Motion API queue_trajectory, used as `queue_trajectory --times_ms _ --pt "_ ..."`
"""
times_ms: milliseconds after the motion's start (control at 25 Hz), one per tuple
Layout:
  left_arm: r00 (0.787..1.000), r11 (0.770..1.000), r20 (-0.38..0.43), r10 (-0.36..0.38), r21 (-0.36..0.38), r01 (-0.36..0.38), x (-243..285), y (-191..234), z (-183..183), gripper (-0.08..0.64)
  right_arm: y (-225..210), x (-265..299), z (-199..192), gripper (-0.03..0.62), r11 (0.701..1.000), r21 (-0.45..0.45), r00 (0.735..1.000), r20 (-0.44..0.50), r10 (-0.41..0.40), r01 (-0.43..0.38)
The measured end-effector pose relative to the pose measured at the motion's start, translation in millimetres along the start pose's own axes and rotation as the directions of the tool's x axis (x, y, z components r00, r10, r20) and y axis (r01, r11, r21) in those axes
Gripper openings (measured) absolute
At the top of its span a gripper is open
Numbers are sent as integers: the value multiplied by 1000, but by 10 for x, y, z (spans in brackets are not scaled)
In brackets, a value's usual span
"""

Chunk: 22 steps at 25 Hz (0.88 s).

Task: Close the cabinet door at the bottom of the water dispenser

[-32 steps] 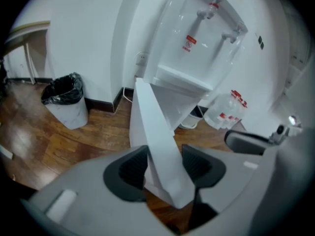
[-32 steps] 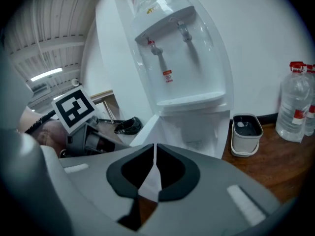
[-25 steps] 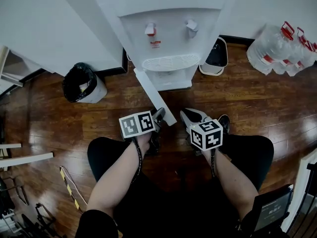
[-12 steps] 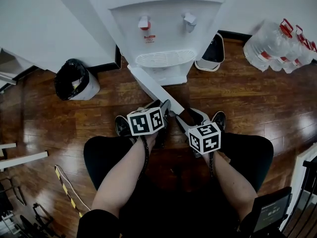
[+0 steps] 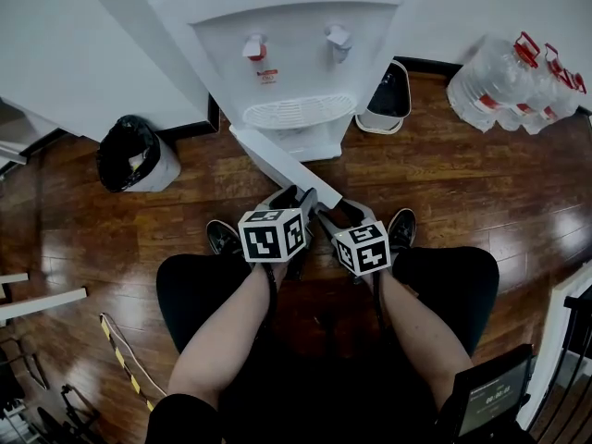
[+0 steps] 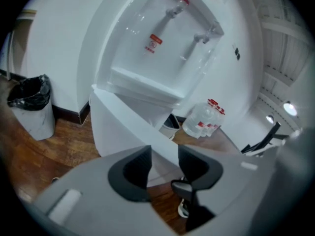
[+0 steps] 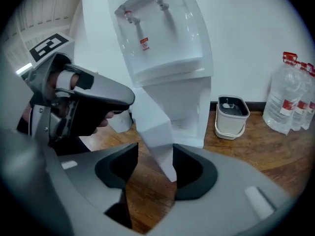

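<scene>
Could glance off the thin free edge of the cabinet door [image 5: 285, 163] and leave it ajar, or bang it into the water dispenser [image 5: 296, 54], with no grip anywhere. Left hand-held gripper [image 6: 164, 151] spread, jaws just opened, white panel showing only beyond the gap; right hand-held gripper [image 7: 155, 154] likewise just opened, door's near corner between the jaws, unclamped. Stands wide open, plain white, apparently hinged at the dispenser's left base, jutting near over the wooden floor [image 5: 444, 183].
</scene>
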<state>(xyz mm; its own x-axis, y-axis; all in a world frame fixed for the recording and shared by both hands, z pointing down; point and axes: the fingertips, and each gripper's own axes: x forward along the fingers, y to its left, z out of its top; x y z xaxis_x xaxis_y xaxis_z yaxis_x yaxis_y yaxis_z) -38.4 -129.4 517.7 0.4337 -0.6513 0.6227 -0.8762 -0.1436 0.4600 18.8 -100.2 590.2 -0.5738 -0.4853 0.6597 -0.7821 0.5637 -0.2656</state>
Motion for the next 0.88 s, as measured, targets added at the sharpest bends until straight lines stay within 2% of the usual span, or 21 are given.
queue_trajectory --times_ms 80,160,280,360,600,880 --pt "1000 998 -5 -16 59 17 -18 -49 -8 189 -90 3 28 224 1000 -3 1000 13 -28 28" --pt "1000 988 -28 1 157 3 13 -22 -53 190 -161 13 69 224 999 -2 998 25 -52 52" --pt "996 939 -45 82 337 -62 147 139 -137 190 -224 41 101 224 996 -12 996 25 -85 85" --pt "990 906 -33 136 409 -111 245 295 -169 190 -256 57 106 225 994 -37 994 17 -105 106" --pt "979 883 -26 203 437 -171 378 518 -153 190 -285 93 139 239 995 -24 995 13 -97 97" --pt "971 876 -45 234 443 -191 489 634 -164 209 -402 128 211 245 995 11 995 6 -100 100"
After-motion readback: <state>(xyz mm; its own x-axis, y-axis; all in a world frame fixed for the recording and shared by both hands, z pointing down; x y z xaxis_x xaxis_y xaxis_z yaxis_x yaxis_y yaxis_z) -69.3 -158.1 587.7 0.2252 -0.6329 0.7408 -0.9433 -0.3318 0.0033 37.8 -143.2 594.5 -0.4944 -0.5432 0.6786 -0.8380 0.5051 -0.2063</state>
